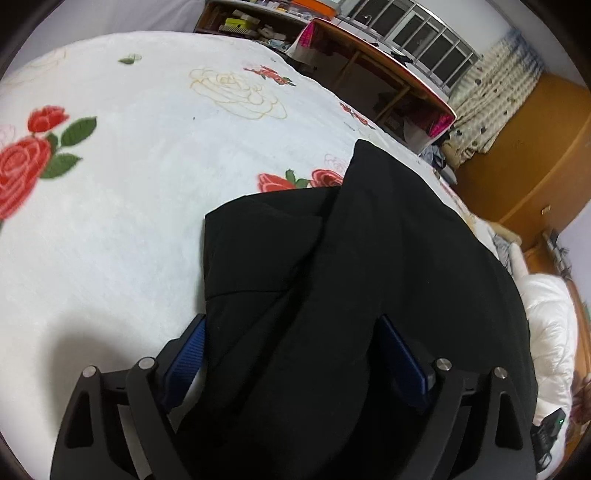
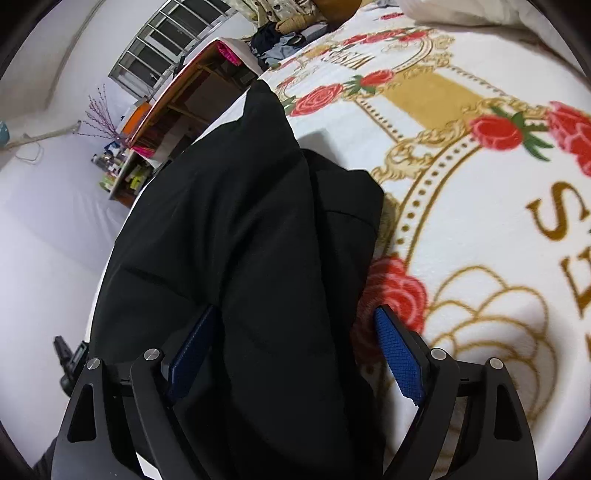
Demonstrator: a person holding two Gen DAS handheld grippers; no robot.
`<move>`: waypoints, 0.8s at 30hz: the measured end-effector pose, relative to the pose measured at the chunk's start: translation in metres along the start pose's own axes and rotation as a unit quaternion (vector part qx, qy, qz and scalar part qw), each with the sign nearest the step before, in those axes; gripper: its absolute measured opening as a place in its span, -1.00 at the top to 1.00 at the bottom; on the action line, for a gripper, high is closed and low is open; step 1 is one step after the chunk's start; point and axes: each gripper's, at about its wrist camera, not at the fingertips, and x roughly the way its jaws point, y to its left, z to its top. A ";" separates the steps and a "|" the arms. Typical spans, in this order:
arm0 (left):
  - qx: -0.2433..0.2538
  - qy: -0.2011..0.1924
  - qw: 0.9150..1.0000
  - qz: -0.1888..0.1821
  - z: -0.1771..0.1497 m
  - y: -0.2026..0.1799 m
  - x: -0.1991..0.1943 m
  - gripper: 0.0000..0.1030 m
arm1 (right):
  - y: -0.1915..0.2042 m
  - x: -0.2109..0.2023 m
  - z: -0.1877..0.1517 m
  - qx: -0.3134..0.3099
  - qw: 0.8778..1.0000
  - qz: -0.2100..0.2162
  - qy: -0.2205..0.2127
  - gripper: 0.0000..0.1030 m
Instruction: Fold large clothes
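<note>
A large black garment (image 1: pixel 332 258) lies folded into a long band on the rose-print blanket (image 1: pixel 129 221) of a bed. My left gripper (image 1: pixel 291 321) stands open over its near end, the blue pads (image 1: pixel 188 354) wide apart with the cloth lying loose between them. In the right wrist view the same black garment (image 2: pixel 240 221) stretches away toward the bed's far edge. My right gripper (image 2: pixel 295 310) is open too. Its left pad sits against the cloth, while its right pad (image 2: pixel 399 354) stands clear of it over the blanket (image 2: pixel 480 221).
A wooden desk (image 1: pixel 388 70) and a cluttered shelf (image 1: pixel 240 26) stand past the bed's far edge. An orange-brown wardrobe (image 1: pixel 535 155) and a white duvet (image 1: pixel 546 325) are to the right. A small black device (image 1: pixel 550 432) lies near the garment's near right corner.
</note>
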 end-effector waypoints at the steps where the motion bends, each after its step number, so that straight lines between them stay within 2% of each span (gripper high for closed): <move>1: 0.004 -0.002 1.000 0.004 -0.001 -0.003 0.001 -0.80 | 0.001 0.001 0.000 -0.003 1.000 -0.001 0.001 -0.66; 4: 0.012 -0.004 1.000 0.022 -0.001 -0.012 0.006 -0.80 | 0.006 0.004 0.000 -0.012 1.000 -0.007 0.002 -0.64; 6: 0.007 -0.008 0.999 0.030 -0.002 -0.015 0.006 -0.76 | 0.011 0.005 -0.001 -0.016 1.000 -0.003 0.004 -0.39; 9: 0.003 -0.015 0.999 0.036 -0.003 -0.019 0.007 -0.64 | 0.022 0.009 -0.002 -0.031 0.999 -0.015 -0.003 -0.20; 14: 0.007 -0.016 0.999 0.038 -0.002 -0.023 0.010 -0.43 | 0.020 0.015 -0.001 -0.014 1.000 -0.008 -0.008 -0.09; 19: 0.022 -0.018 0.999 0.036 -0.001 -0.034 0.002 0.19 | 0.029 0.012 0.004 -0.027 0.999 -0.017 -0.006 0.19; 24: 0.041 -0.017 0.998 0.047 0.007 -0.046 -0.006 0.41 | 0.039 0.006 0.007 -0.042 0.999 -0.034 -0.006 0.41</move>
